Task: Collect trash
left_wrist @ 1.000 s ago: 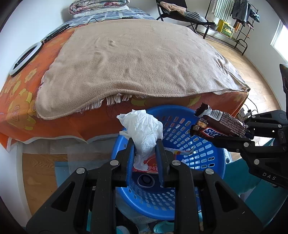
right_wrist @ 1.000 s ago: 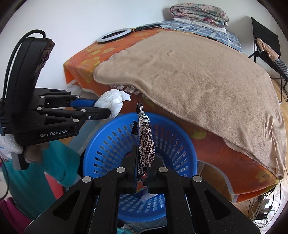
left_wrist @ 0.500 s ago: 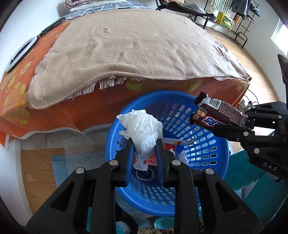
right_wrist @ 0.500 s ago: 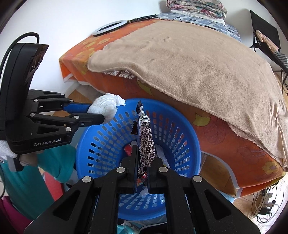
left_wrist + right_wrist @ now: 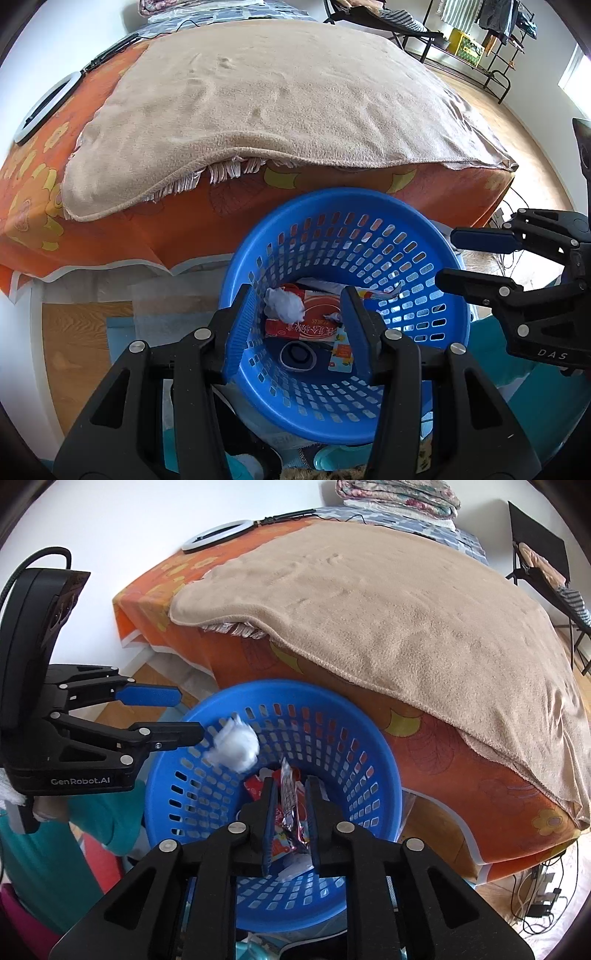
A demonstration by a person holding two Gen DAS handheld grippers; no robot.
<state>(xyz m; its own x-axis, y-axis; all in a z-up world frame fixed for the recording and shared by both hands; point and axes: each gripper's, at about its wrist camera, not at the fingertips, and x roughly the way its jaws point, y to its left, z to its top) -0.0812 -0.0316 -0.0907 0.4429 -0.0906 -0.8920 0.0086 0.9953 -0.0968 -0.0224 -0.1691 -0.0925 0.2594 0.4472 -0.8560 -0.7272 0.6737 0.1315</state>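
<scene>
A blue perforated basket (image 5: 332, 195) stands on the floor by the bed, with both grippers over it. My left gripper (image 5: 295, 290) has its jaws opening and nothing between them. The white crumpled tissue (image 5: 282, 308) is free of it; in the right wrist view the tissue (image 5: 234, 749) is a blur in the air just past the left gripper (image 5: 190, 716). My right gripper (image 5: 291, 781) is opening too. The chocolate bar wrapper (image 5: 289, 805) hangs loose between its pads, slipping down toward the basket (image 5: 280, 686). In the left wrist view the right gripper (image 5: 448, 256) shows nothing between its fingers.
A red carton (image 5: 314, 326) and other packets lie in the basket's bottom. Behind it is a bed with a beige blanket (image 5: 277, 103) over an orange flowered sheet (image 5: 33, 192), and a ring light (image 5: 44, 107) on it. Wooden floor (image 5: 77, 332) shows at left; teal cloth (image 5: 107, 823) is near.
Both grippers have opened. The tissue has left the left gripper and dropped toward the basket. The wrapper has slid down between the right gripper's fingers and is gone from the left wrist view.
</scene>
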